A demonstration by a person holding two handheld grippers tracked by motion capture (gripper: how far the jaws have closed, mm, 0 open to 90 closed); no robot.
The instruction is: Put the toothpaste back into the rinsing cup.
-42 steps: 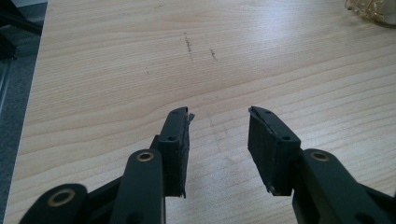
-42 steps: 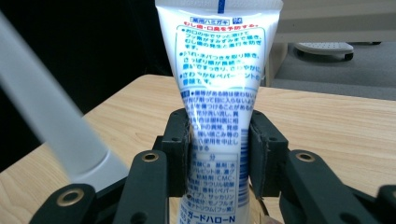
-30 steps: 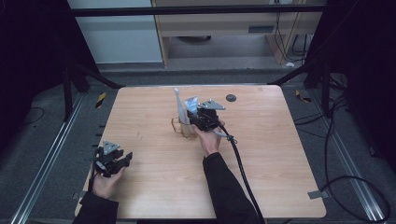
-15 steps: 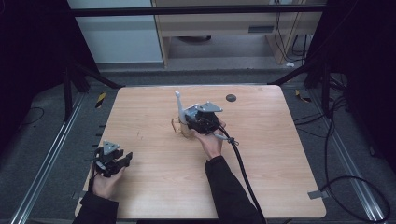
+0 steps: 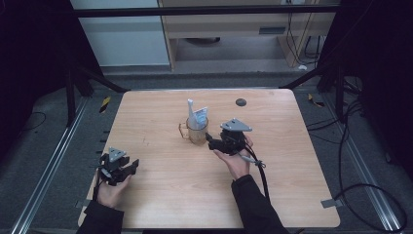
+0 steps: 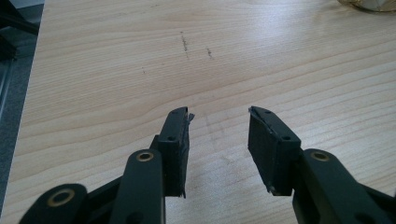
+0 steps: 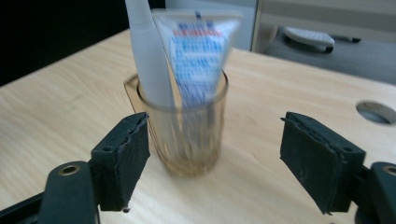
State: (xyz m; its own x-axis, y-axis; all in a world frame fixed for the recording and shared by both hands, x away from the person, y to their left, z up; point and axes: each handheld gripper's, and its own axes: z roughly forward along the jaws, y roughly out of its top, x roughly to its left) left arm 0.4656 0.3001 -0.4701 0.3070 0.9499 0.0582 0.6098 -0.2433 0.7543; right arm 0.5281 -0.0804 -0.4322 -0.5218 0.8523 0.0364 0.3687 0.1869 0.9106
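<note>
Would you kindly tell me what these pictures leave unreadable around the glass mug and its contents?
- Print on the toothpaste tube: blurred in the right gripper view, too small in the high view.
- Top of the white toothbrush handle: cut off by that view's upper edge.
- Glass mug: cut off by the left gripper view's top edge.

Table: light wooden table (image 5: 160, 195), round hole near far edge.
On it: glass mug (image 5: 197, 132), standing near the middle.
</note>
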